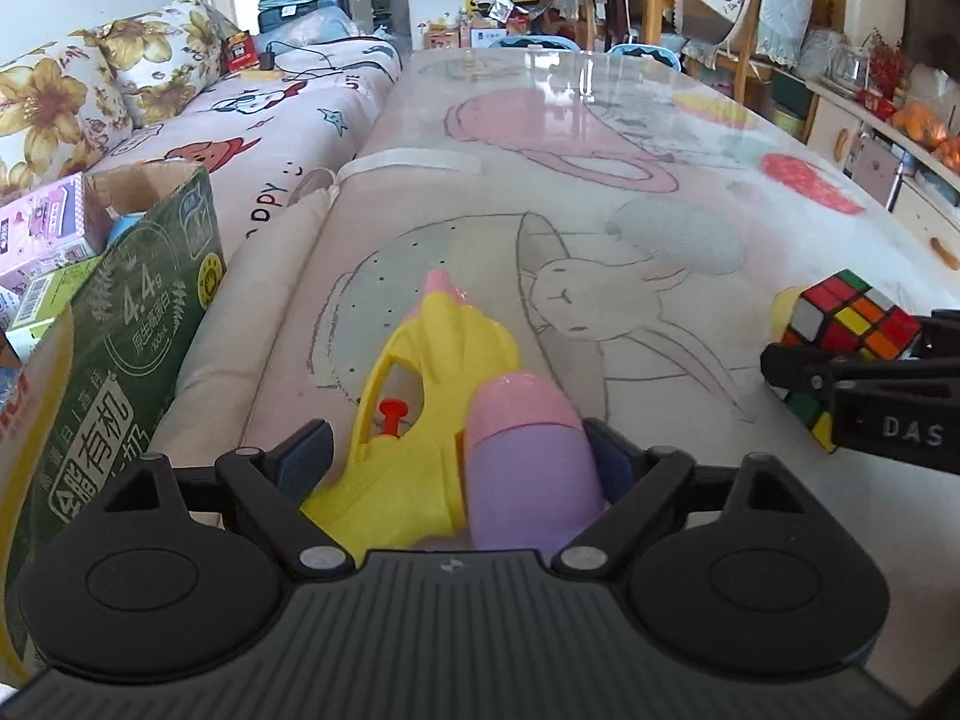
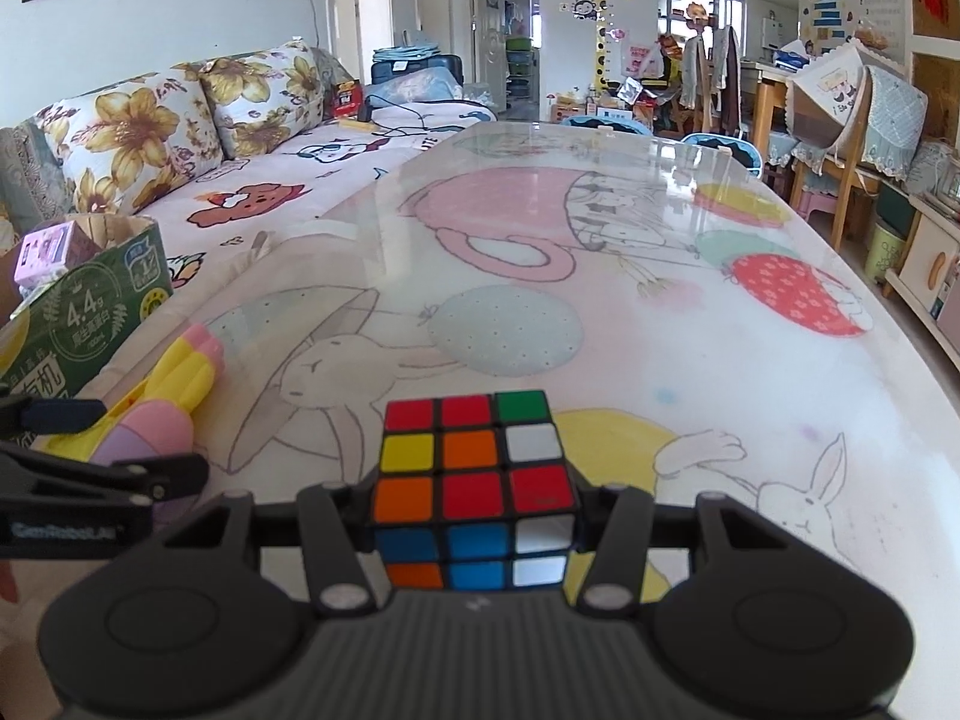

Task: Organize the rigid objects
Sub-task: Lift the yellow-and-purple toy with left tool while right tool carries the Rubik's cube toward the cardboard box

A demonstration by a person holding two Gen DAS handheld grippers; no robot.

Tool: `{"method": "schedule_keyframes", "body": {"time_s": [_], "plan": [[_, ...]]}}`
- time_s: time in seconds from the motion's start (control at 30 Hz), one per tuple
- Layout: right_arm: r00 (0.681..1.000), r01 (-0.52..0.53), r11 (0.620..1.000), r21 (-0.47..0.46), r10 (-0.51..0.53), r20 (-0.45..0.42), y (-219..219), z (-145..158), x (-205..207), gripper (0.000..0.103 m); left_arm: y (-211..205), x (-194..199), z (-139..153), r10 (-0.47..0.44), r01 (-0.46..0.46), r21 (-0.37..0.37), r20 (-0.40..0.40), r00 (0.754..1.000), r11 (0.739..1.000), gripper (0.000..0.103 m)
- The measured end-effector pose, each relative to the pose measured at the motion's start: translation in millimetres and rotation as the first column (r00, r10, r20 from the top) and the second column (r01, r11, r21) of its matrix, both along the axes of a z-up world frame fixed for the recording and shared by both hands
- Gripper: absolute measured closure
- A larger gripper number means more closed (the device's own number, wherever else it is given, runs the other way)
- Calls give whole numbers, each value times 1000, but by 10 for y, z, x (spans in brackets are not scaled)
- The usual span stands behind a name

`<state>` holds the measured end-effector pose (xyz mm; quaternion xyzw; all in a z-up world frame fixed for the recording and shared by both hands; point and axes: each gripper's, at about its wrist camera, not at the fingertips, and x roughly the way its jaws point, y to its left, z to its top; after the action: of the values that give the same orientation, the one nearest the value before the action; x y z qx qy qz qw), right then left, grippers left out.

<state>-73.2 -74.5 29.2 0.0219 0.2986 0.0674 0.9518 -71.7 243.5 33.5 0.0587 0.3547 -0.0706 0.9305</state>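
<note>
- Yellow plastic toy water gun (image 1: 420, 372), with a pink and purple tank and a small red trigger, lies on the table (image 1: 600, 138) between the spread jaws of the left gripper (image 1: 456, 456), near the table's near left edge. The jaws stand at their widest; the left pad is clear of the toy, and the right pad sits just beside the purple tank, so contact there cannot be told. The toy's pink nozzle points away, toward the far end of the table.
- The right gripper (image 2: 474, 516) is clamped on a scrambled puzzle cube (image 2: 474, 480), both pads against its sides. In the left wrist view the cube sits to the right of the water gun, well apart from it, over a yellow patch in the cloth print. Whether the cube rests on the table or is held just above it cannot be told.
- A printed cloth with rabbits, a pink cup and a red strawberry covers the table under a glossy clear layer.
- A green cardboard box (image 1: 138, 324) stands beside the table's left edge, open on top, with small cartons in it, among them a pink one (image 1: 48, 222).
- Beyond the box a sofa (image 2: 270, 180) with flowered cushions (image 2: 138, 138) runs along the table's left side.
- Past the far end of the table stand wooden chairs and cluttered shelves.
</note>
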Motion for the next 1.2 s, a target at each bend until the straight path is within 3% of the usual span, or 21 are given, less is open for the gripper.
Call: {"method": "schedule_keyframes", "body": {"time_s": [0.13,0.3,0.37,0.43,0.87,1.2], "plan": [[1000,-10,1000,-3,10,-12,29,-30,34,50,39,26,-16,11,-10,-23,8,1000,1000,0],[1000,-17,1000,-4,17,-14,59,-38,33,41,-1,-49,-2,4,-4,-24,26,1000,1000,5],[1000,-13,1000,-8,13,-14,61,-38,33,42,-14,-62,6,11,-10,-23,25,1000,1000,5],[1000,-7,1000,-16,7,-12,60,-34,35,51,-21,-62,12,14,-13,-21,23,1000,1000,5],[1000,-16,1000,-16,17,5,83,58,-7,51,79,-72,292,29,-22,-78,91,995,997,5],[997,-64,998,-5,64,34,288,277,-11,51,359,-158,617,128,-114,-85,184,975,990,5]]}}
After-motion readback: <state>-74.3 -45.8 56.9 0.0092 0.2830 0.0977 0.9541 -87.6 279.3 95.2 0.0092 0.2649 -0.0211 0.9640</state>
